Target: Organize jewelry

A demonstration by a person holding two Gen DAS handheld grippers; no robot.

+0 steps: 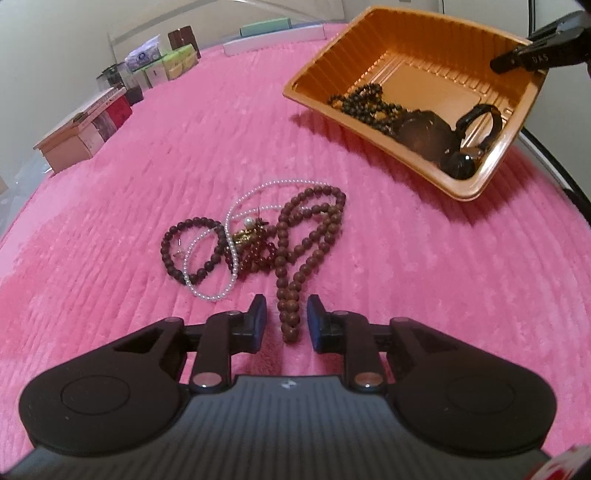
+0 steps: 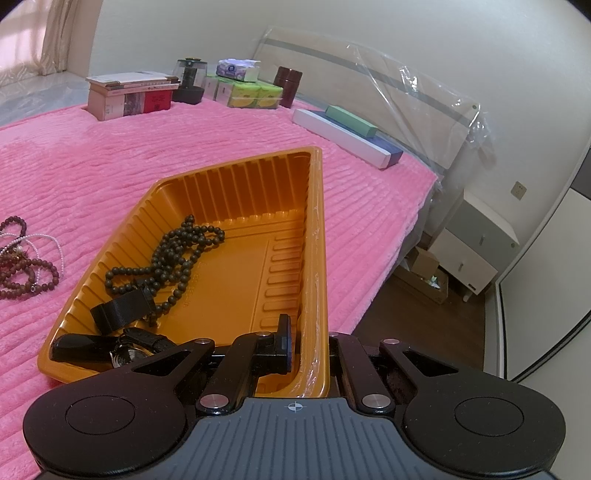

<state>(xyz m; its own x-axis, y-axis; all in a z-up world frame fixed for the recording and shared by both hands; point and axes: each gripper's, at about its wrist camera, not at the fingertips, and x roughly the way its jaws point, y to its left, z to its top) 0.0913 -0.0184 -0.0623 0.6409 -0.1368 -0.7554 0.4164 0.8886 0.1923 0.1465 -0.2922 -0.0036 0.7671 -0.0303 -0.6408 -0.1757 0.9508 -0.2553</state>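
Note:
On the pink blanket (image 1: 110, 258) lies a tangle of jewelry: a long brown bead necklace (image 1: 310, 221), a dark bead bracelet (image 1: 192, 251), a pearl strand (image 1: 227, 229) and a small gold piece (image 1: 245, 234). My left gripper (image 1: 286, 304) stands over the necklace's near end. The beads lie between its blue pads, with a gap on each side, so it is open. My right gripper (image 2: 308, 343) is shut on the rim of the orange tray (image 2: 314, 229), which is also in the left wrist view (image 1: 406, 33). A dark bead necklace (image 2: 166, 258) and black watch straps (image 2: 118, 310) lie in the tray.
Boxes, a tissue pack and a dark jar (image 2: 188, 79) line the blanket's far edge, with long flat boxes (image 2: 343, 129) by the plastic-wrapped headboard. The bed ends to the right of the tray. Below are a wooden floor and a white nightstand (image 2: 480, 243).

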